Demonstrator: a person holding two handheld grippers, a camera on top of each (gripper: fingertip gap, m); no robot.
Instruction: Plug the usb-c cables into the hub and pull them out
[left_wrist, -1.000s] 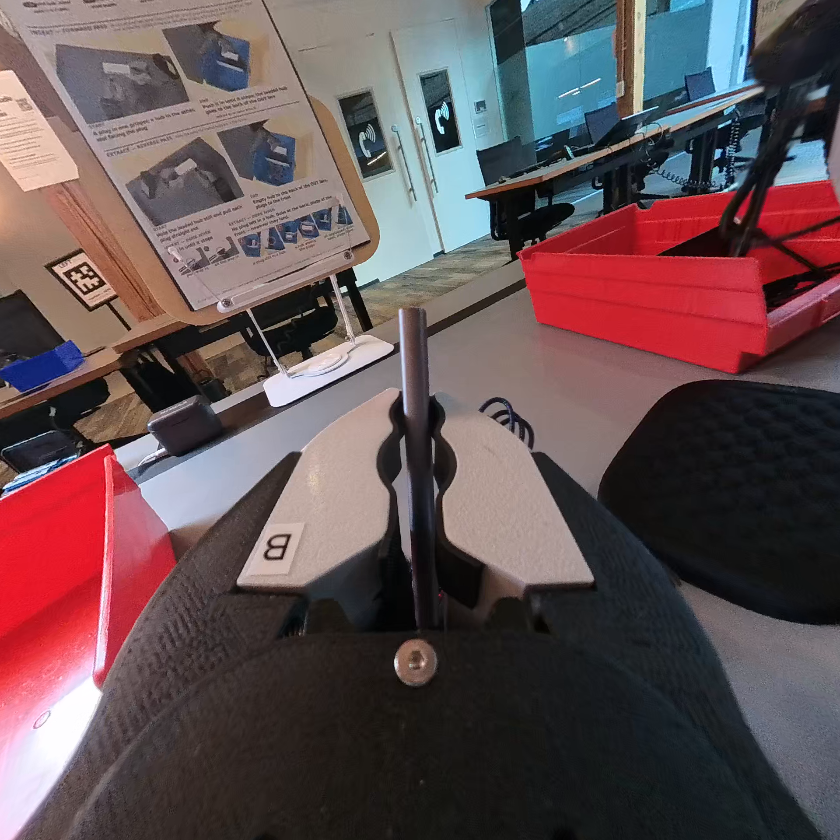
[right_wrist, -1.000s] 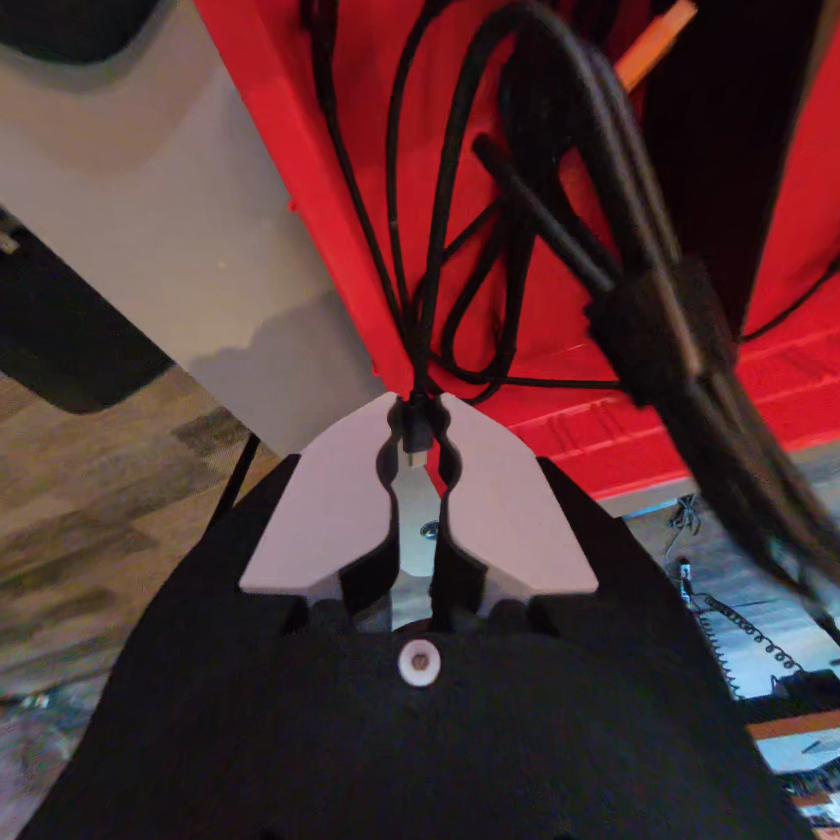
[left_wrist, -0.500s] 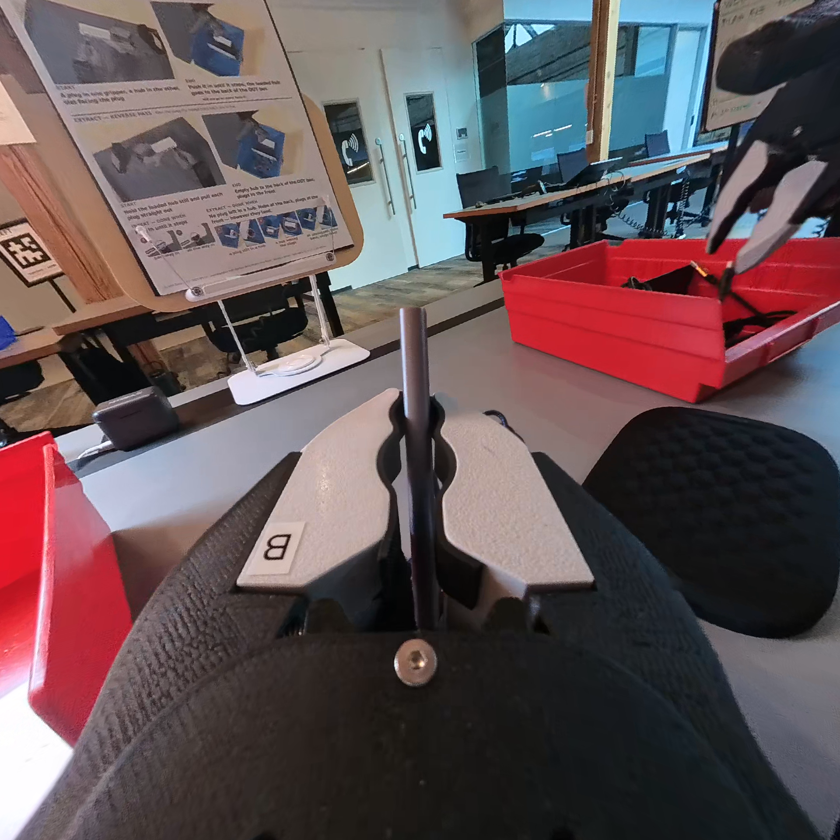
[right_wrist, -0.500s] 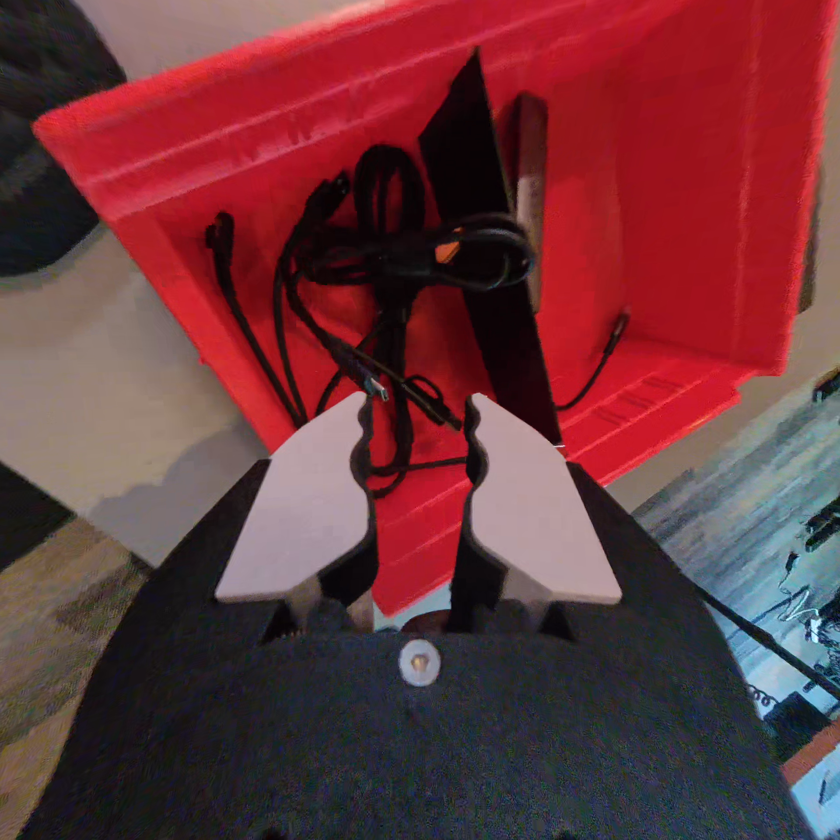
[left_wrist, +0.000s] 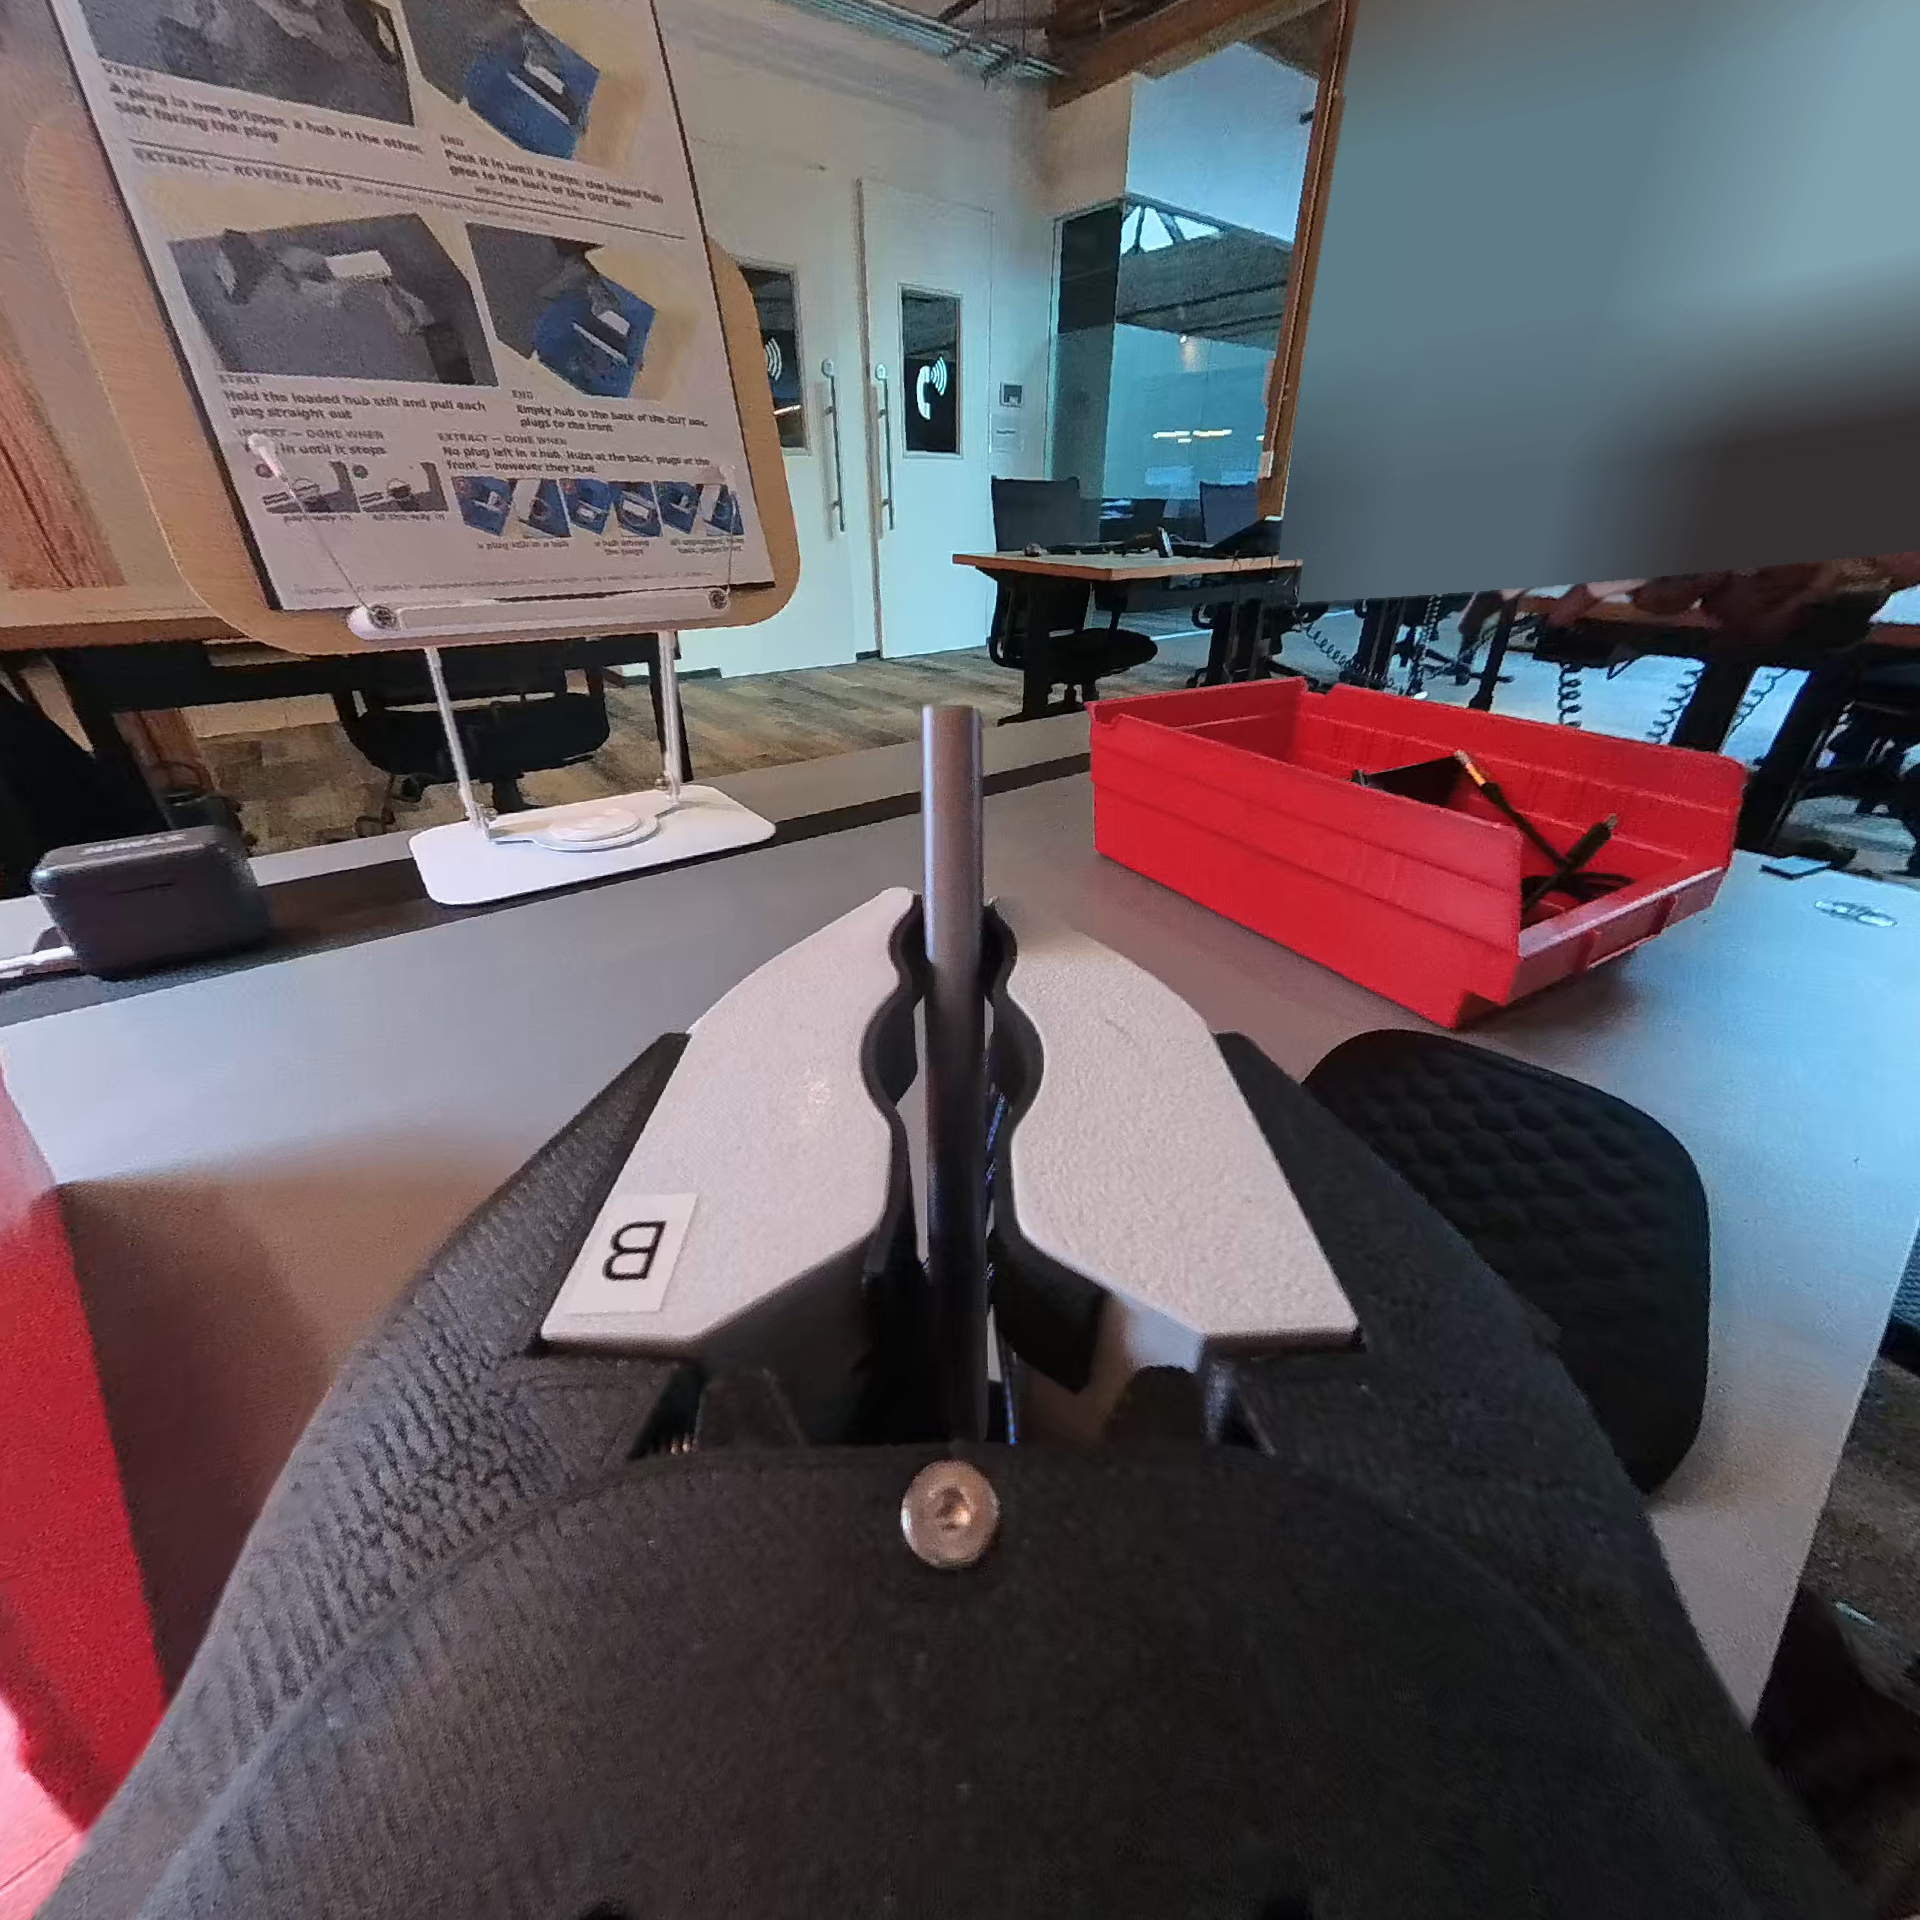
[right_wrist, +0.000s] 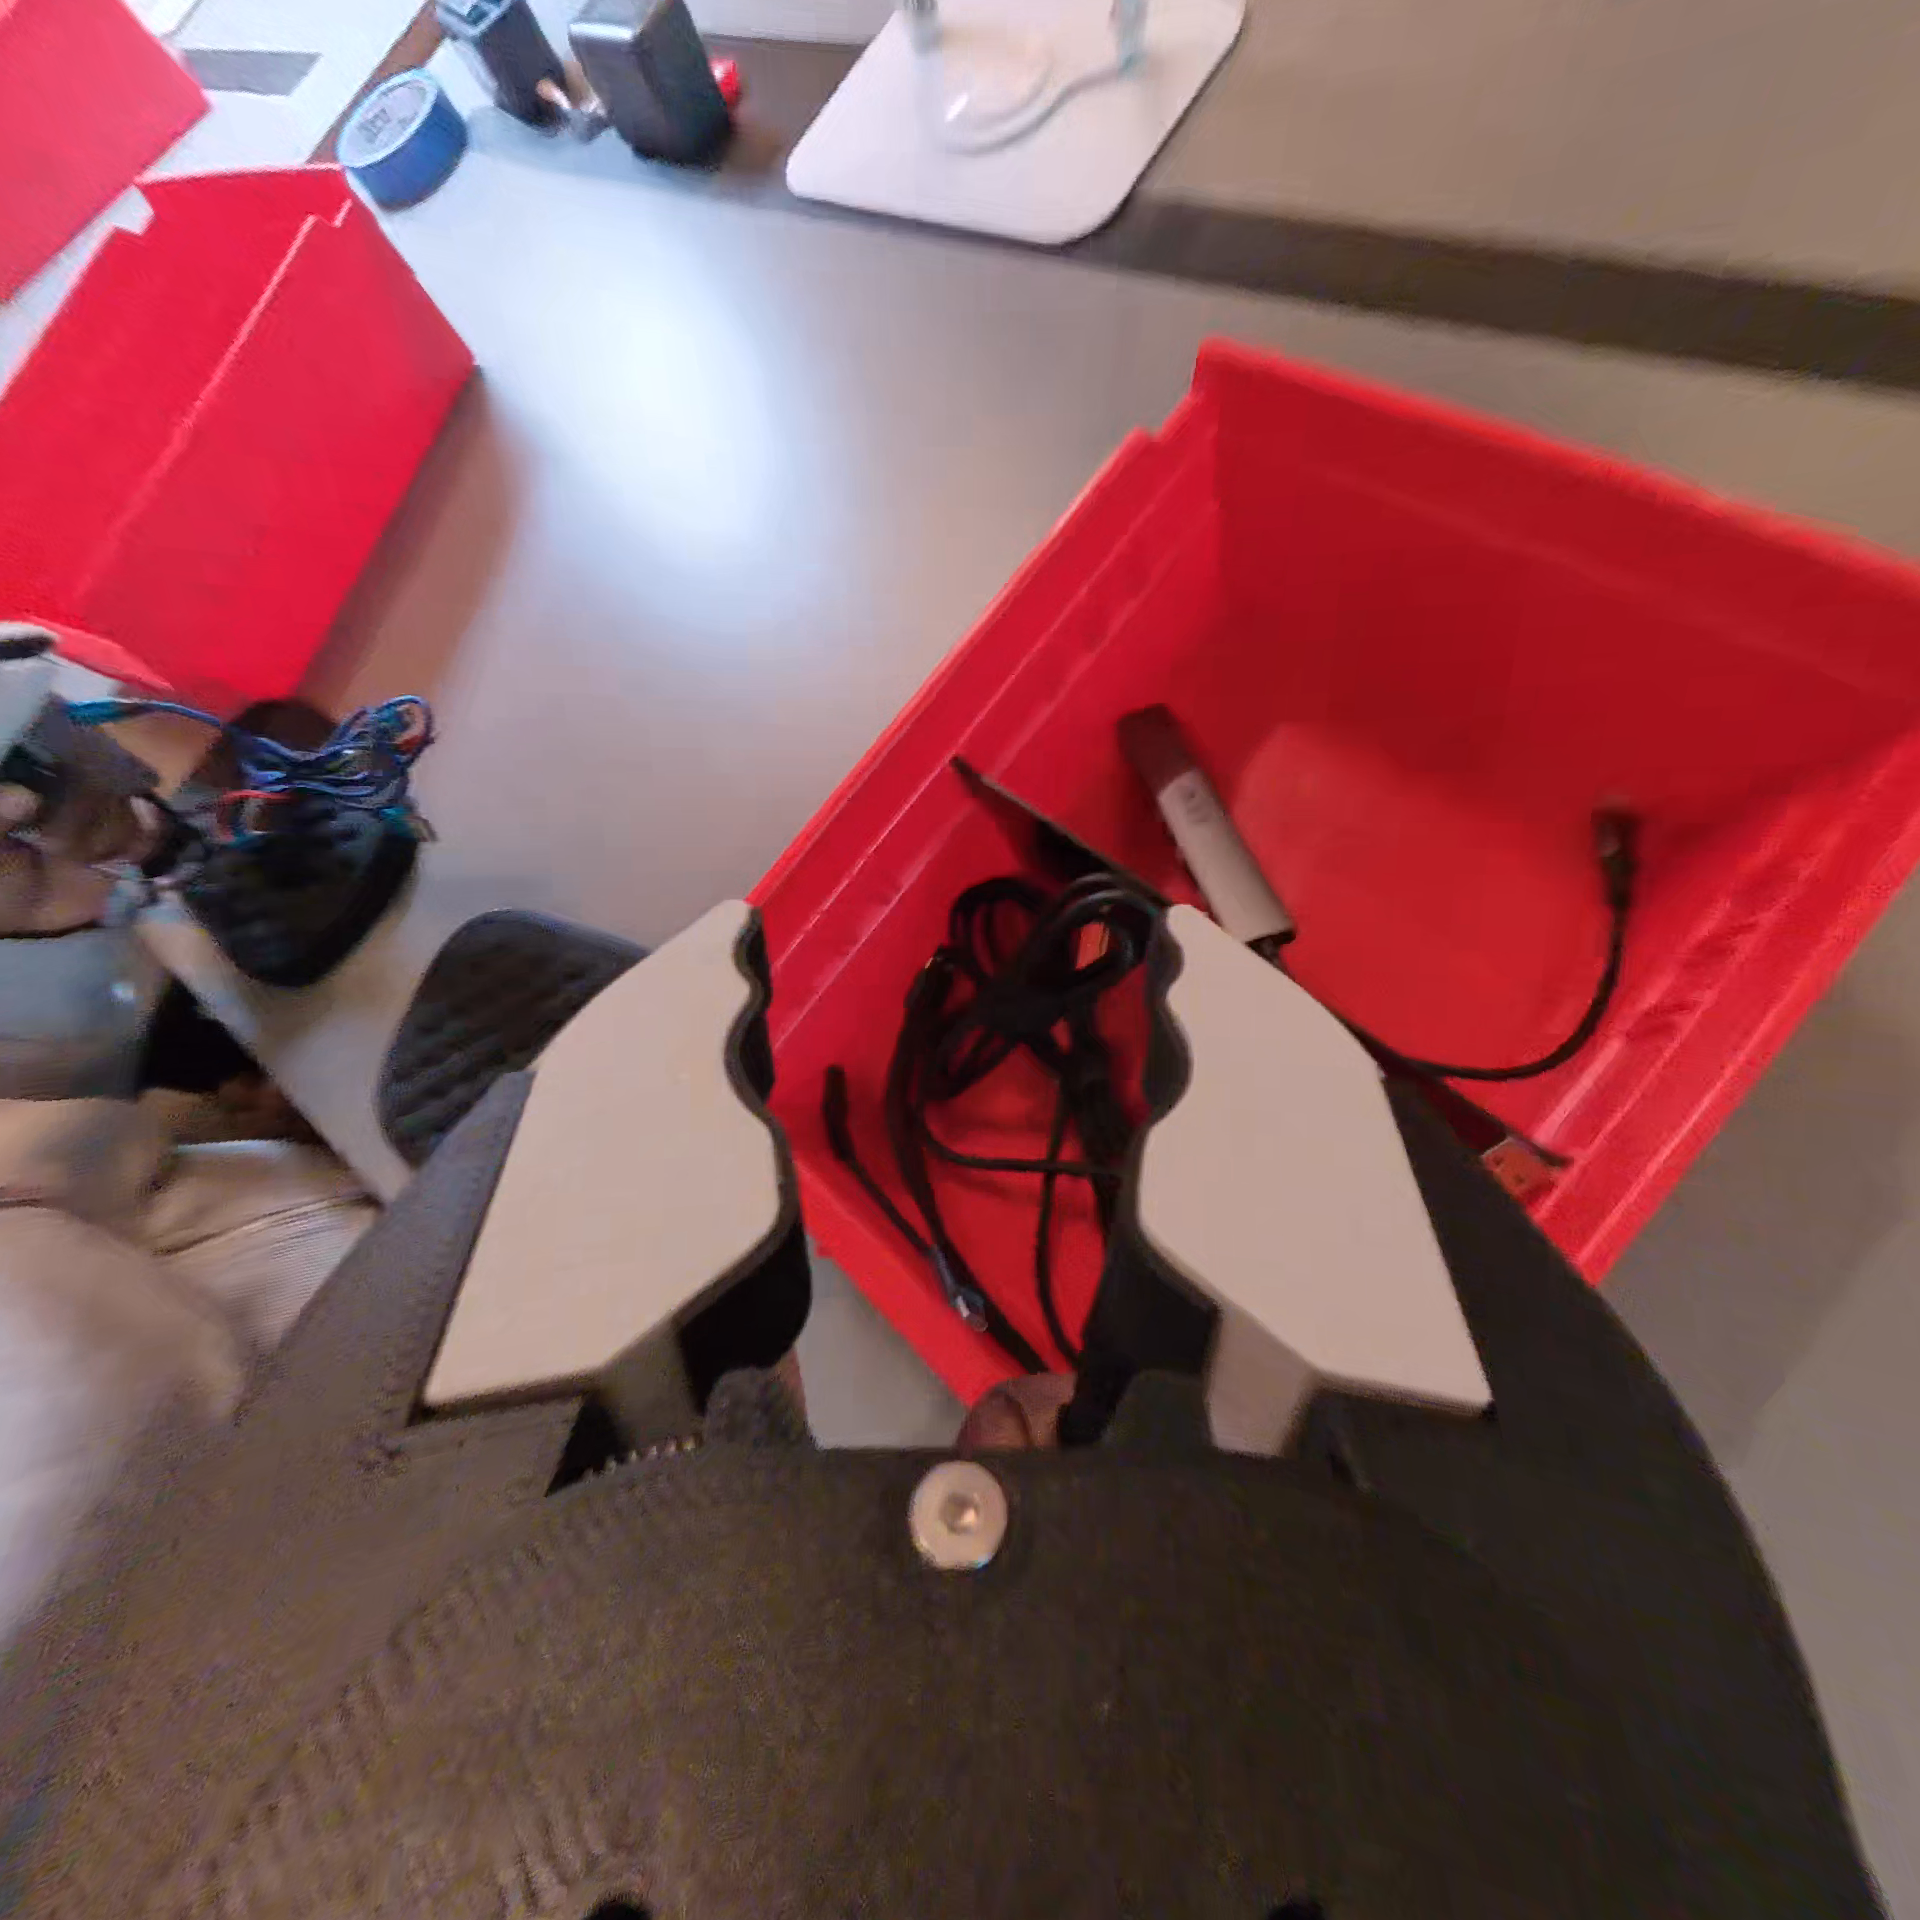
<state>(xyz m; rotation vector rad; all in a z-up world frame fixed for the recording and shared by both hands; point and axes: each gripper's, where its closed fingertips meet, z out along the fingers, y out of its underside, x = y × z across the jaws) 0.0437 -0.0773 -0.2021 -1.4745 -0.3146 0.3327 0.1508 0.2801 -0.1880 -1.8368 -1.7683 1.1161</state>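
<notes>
Your left gripper has its fingers closed on the hub, a thin grey bar standing edge-on between them and poking past the tips. One left finger carries a small white sticker with a single printed letter. Just right of that gripper lies a black pad on the grey tabletop, with bare surface ahead of it.

Your right gripper hovers above the red bin, fingers spread apart and holding nothing. Below them black cables lie tangled in the bin's near compartment, this side of a dark divider. Beyond the divider sit a second hub and one loose cable.

Farther left stands another red bin, open tabletop between the two. At the far edge are a blue tape roll with lettering too blurred to read and a white stand holding a printed instruction sheet.
</notes>
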